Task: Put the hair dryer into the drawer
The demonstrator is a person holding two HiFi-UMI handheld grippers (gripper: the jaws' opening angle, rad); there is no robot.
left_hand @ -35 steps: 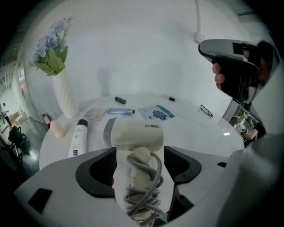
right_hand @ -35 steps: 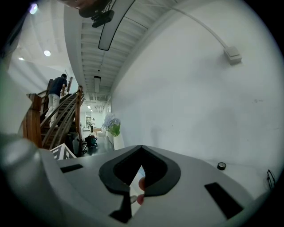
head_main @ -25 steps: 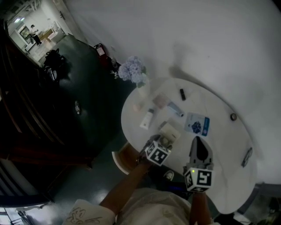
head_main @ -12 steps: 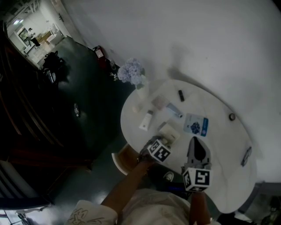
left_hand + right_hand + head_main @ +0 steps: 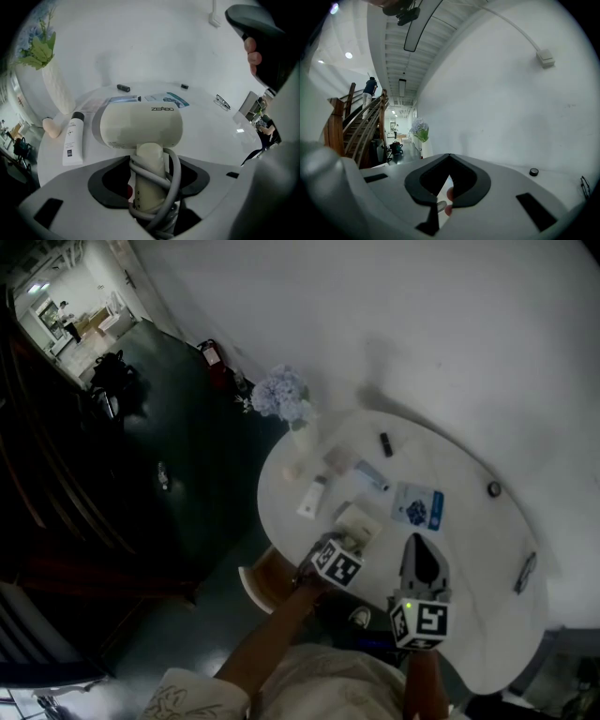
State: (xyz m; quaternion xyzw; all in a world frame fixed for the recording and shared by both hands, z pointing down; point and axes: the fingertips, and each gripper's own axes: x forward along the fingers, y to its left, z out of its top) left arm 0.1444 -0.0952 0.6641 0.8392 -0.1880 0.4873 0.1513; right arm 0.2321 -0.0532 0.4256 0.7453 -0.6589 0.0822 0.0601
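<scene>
A cream hair dryer [image 5: 140,126] lies on the white round table [image 5: 473,615], its grey cord wound round the handle. In the head view the hair dryer [image 5: 360,521] sits near the table's front left edge. My left gripper [image 5: 150,176] points steeply down with its jaws on either side of the handle. The jaws are closing, and dark gaps still show beside the handle. In the head view the left gripper [image 5: 345,545] is right at the dryer. My right gripper [image 5: 420,542] hovers to the right, nearly level. In its own view the right gripper [image 5: 449,157] has its tips together and holds nothing.
A white vase of blue flowers [image 5: 287,396] stands at the table's far left, with a white tube [image 5: 312,498] near it. A blue-and-white packet [image 5: 420,505], a small black item [image 5: 387,442] and glasses [image 5: 525,573] lie further right. A wall runs behind the table; dark floor lies to the left.
The left gripper has tilted slightly over the hair dryer. The right gripper has kept still.
</scene>
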